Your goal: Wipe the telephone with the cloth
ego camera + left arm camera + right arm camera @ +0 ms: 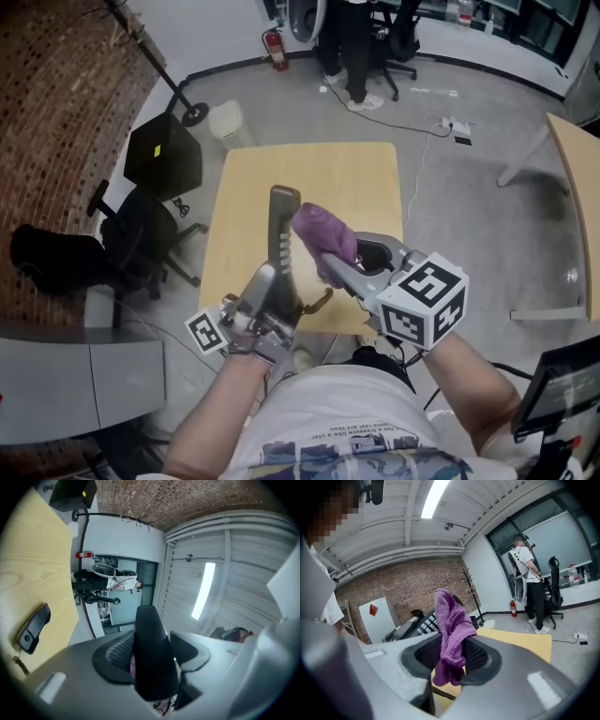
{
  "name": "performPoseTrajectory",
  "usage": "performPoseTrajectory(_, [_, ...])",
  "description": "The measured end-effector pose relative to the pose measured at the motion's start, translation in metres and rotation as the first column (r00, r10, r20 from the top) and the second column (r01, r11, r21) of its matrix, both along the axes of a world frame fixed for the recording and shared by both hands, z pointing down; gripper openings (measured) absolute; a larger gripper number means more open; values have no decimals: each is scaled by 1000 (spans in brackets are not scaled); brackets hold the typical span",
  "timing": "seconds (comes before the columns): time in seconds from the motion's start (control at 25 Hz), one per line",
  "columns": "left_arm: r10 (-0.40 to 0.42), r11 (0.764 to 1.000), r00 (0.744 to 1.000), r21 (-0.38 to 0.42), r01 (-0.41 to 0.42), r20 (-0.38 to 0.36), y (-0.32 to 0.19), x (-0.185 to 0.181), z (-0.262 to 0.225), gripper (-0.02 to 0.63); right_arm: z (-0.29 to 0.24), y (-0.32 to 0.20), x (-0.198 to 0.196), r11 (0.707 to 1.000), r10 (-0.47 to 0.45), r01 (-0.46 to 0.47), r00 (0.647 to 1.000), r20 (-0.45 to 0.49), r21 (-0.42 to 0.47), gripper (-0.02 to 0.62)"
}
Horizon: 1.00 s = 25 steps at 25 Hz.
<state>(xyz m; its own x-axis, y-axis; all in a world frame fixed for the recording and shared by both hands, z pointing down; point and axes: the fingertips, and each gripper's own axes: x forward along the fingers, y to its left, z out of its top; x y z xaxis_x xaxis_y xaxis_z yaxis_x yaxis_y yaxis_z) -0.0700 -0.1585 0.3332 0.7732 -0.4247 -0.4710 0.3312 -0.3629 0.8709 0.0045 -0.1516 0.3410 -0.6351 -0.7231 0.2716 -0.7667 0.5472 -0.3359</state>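
A black plastic telephone handset (284, 234) stands upright in the air above the light wooden bench (356, 178). Its lower end is clamped between the fingers of the left gripper (278, 292). A purple knitted cloth (323, 232), pinched tight in the right gripper (345, 267), appears to lie against the handset's side near its top. Hard rubbing could twist the handset in its grip or drag the cloth loose. A pale bin (226, 120) stands on the floor beyond the bench; its contents cannot be seen.
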Motion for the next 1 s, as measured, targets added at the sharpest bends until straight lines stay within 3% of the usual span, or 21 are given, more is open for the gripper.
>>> performPoseTrajectory(0.28, [-11,1000,1000,-6,11,-11,-7,-4,-1,252,11,23,-28,995,-102,102,991,-90,-2,110])
performPoseTrajectory(0.8, [-9,1000,999,8,9,-31,-15,-3,-7,252,29,61,-38,977,-212,207,965,-153,-48,110])
performPoseTrajectory(1.0, [-3,1000,999,8,3,-40,-15,-4,-6,252,26,54,-25,983,-184,179,972,-144,-50,110])
